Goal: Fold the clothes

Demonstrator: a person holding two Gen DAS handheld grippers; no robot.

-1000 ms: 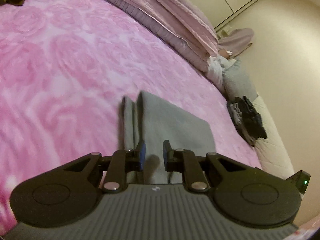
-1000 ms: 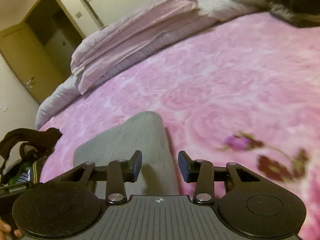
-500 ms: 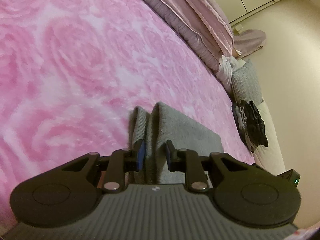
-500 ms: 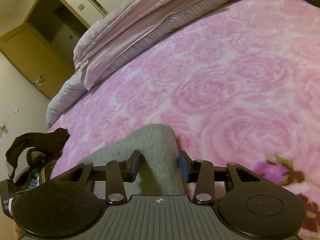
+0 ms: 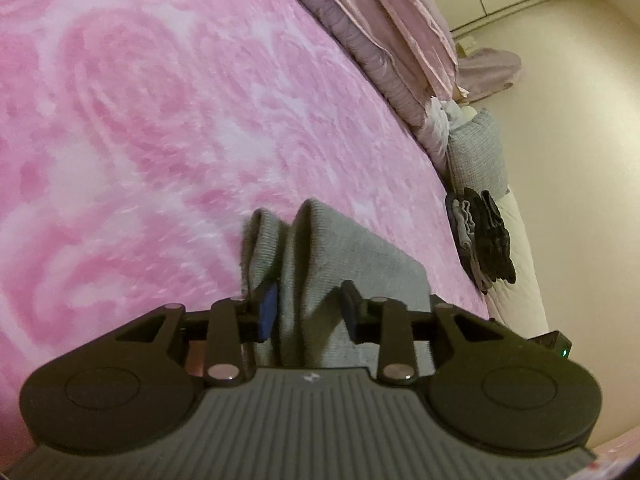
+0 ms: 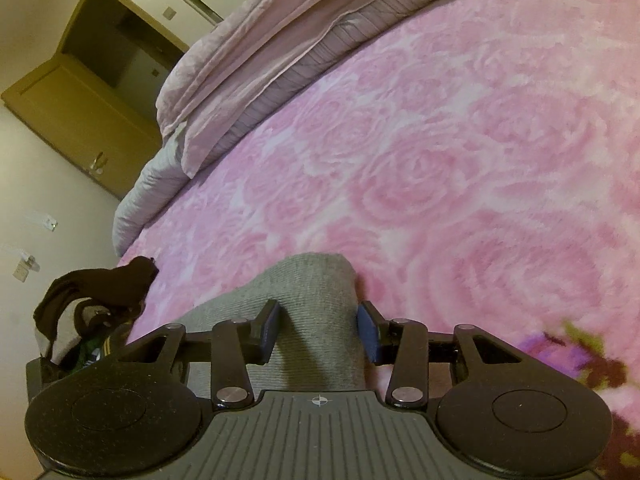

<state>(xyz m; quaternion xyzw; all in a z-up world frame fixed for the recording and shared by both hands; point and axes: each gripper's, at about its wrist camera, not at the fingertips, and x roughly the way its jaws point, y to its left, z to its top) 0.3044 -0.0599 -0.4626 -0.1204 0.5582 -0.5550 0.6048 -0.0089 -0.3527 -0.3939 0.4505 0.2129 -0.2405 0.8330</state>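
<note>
The left gripper [image 5: 308, 310], black with blue pads, has its jaws opening, still fairly narrow. A fold of the grey ribbed knit garment [image 5: 336, 256] stands between them; the left pad seems to brush the cloth, while the right pad stands clear of it. That garment lies low in the middle of the left wrist view, folded into two rounded ridges with a flatter panel running to the right.

The right gripper [image 6: 318, 330] stands about half open around the garment's [image 6: 308, 292] rounded, doubled end at the lower centre of its view. Both pads sit right at the cloth's sides, but I cannot tell whether they press on it.

The garment rests on a fluffy pink bedspread with a large rose pattern [image 5: 160, 120], soft and plush. A crumpled pale pink duvet with a ribbed mauve edge [image 6: 280, 44] is heaped along the top of the right wrist view. A pile of dark clothes [image 5: 482, 240] lies at the right edge of the left wrist view, and a brown and black bundle of clothing [image 6: 96, 300] sits at the lower left of the right wrist view.
</note>
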